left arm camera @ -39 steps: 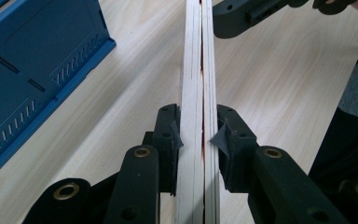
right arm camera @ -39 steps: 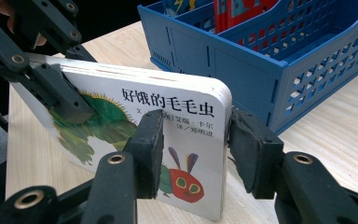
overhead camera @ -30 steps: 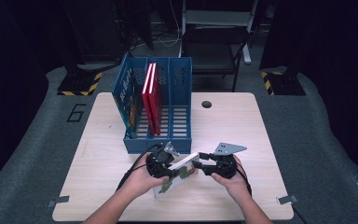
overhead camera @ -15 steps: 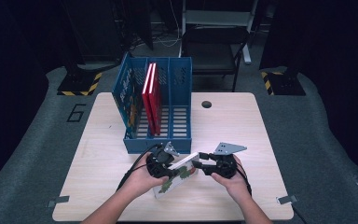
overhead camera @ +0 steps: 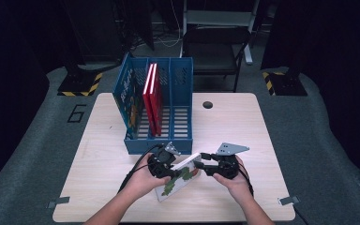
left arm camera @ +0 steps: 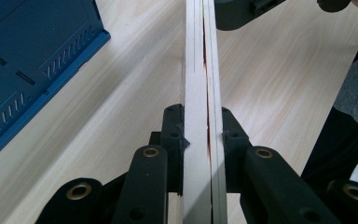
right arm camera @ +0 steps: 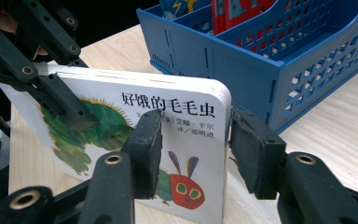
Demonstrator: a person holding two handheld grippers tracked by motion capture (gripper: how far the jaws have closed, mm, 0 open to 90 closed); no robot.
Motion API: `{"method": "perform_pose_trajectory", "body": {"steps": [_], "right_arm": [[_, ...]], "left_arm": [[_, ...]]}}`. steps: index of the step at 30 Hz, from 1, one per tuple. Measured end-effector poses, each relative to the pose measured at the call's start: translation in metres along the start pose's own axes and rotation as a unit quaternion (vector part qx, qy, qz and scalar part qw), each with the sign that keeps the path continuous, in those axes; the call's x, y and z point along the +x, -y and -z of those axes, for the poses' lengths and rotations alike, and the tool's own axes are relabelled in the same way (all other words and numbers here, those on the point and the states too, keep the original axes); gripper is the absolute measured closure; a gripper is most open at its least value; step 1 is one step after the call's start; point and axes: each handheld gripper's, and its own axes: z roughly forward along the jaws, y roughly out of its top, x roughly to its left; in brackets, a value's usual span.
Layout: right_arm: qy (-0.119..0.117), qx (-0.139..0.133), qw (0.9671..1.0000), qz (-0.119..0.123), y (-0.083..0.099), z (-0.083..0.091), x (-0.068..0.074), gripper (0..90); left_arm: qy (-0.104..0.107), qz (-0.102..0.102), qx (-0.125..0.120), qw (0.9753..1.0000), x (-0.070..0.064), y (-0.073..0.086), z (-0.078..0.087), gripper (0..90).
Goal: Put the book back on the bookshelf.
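Left gripper (left arm camera: 198, 140) stays clamped on the caterpillar board book (overhead camera: 180, 176) near the table's (overhead camera: 262, 140) front edge, unmoved over the last second; right gripper (right arm camera: 193, 149) straddles its corner, jaws spread, so likely mid-handover before filing in the blue rack (overhead camera: 157, 140).

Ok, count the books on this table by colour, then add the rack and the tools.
Red books: 2
Blue book: 1
White caterpillar book: 1
Blue rack: 1
Left tool and right tool: 2
Total: 7

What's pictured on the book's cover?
A green caterpillar with a red head on white book; right gripper view.
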Motion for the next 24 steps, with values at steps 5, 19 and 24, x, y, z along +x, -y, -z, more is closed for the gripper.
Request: {"method": "perform_pose_trajectory", "body": {"steps": [5,19,24], "right_arm": [[0.002,-0.008,1.0,-0.005,-0.001,0.004,-0.001,51.9],[0.011,-0.021,0.9996,-0.014,-0.001,0.01,-0.003,50.0],[0.009,-0.018,0.9996,-0.018,-0.001,0.011,-0.003,49.6]], "left_arm": [[0.002,0.011,-0.008,0.9999,0.002,-0.002,0.005,76.8],[-0.009,0.02,-0.014,0.9997,0.006,-0.016,0.027,76.8],[-0.009,0.022,-0.02,0.9995,0.008,-0.024,0.038,76.8]]}}
